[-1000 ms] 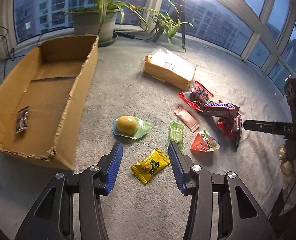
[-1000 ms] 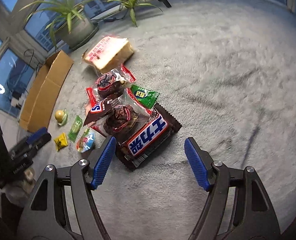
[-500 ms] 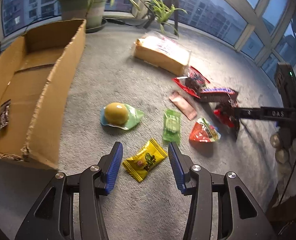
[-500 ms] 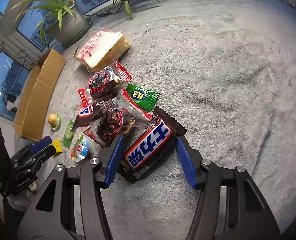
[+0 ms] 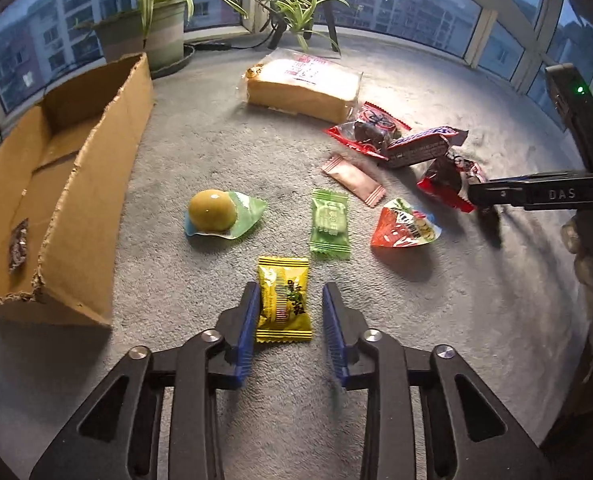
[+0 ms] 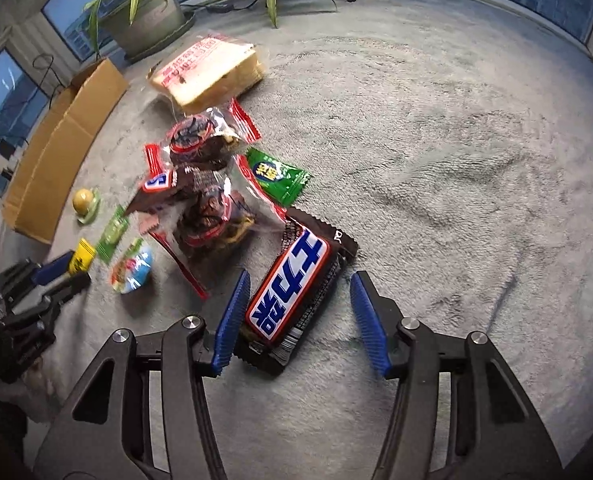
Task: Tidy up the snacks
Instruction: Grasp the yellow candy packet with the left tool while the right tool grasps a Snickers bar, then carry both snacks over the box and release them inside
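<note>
Beside the green candy (image 5: pixel 330 222), yellow candy (image 5: pixel 283 300) between closing left gripper (image 5: pixel 290 322), right gripper (image 6: pixel 300 316) around Snickers bar (image 6: pixel 292 286), neither clamped.

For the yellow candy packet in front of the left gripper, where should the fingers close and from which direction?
Grip the yellow candy packet across its short width, at the puffed middle, not the flat crimped ends. It lies flat on the carpet with its long axis running away from the left gripper, so come from above. The jaws have just been closing and already straddle it, not yet clearly pressing.
</note>
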`<state>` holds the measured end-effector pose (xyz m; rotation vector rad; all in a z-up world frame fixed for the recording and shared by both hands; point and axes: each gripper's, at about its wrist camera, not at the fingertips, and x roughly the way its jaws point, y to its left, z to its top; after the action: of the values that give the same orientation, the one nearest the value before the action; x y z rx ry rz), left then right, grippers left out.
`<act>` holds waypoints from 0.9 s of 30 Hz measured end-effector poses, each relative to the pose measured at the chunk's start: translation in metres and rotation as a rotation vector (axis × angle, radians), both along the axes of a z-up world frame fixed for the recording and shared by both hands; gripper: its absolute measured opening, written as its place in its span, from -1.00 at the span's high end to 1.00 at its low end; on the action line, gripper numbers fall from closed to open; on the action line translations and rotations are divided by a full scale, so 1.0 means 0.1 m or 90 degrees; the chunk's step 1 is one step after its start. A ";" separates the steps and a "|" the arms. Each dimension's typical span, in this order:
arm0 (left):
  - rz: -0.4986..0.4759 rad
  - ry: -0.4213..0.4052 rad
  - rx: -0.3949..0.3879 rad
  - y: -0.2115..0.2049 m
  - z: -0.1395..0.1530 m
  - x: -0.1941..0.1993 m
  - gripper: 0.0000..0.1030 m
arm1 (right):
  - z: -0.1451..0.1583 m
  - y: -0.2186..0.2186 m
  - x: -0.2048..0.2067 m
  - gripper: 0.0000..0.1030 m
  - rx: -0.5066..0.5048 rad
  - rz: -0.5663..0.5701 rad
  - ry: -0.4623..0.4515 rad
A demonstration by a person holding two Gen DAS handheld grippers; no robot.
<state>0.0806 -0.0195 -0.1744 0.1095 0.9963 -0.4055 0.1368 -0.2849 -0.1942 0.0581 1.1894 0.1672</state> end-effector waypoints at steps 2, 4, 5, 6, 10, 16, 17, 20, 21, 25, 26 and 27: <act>0.006 -0.003 0.004 0.02 -0.01 0.00 0.56 | 0.00 0.00 -0.01 0.02 -0.010 0.008 0.001; 0.009 -0.004 0.001 0.03 -0.01 0.00 0.57 | 0.01 0.02 -0.02 0.23 -0.016 0.013 0.000; 0.011 -0.005 0.002 0.03 -0.01 0.00 0.57 | 0.01 0.02 -0.02 0.25 -0.021 0.015 -0.001; 0.012 -0.008 0.004 0.02 -0.01 -0.01 0.57 | 0.01 0.02 -0.03 0.25 -0.024 0.017 -0.002; 0.024 -0.010 -0.003 0.04 -0.01 -0.02 0.58 | 0.01 0.01 -0.05 0.30 -0.022 0.018 -0.009; 0.038 -0.005 -0.018 0.08 0.01 -0.04 0.60 | 0.03 -0.02 -0.12 0.40 -0.014 0.012 -0.017; 0.040 -0.005 -0.019 0.09 0.01 -0.05 0.60 | 0.03 -0.03 -0.13 0.40 -0.013 0.012 -0.018; 0.044 -0.006 -0.025 0.10 0.03 -0.07 0.60 | 0.04 -0.05 -0.13 0.40 -0.010 0.009 -0.021; 0.047 -0.007 -0.026 0.09 0.04 -0.07 0.60 | 0.04 -0.06 -0.13 0.40 -0.009 0.008 -0.022; 0.052 -0.012 -0.032 0.10 0.07 -0.08 0.60 | 0.07 -0.09 -0.15 0.41 -0.006 0.002 -0.029; 0.053 -0.013 -0.034 0.10 0.08 -0.08 0.60 | 0.10 -0.10 -0.16 0.41 -0.003 0.000 -0.033; 0.055 -0.015 -0.037 0.11 0.10 -0.09 0.60 | 0.12 -0.10 -0.16 0.41 -0.001 -0.001 -0.035</act>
<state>0.0716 -0.0089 -0.1641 0.0190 0.9623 -0.3536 0.1207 -0.2952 -0.1825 0.0534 1.1347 0.1660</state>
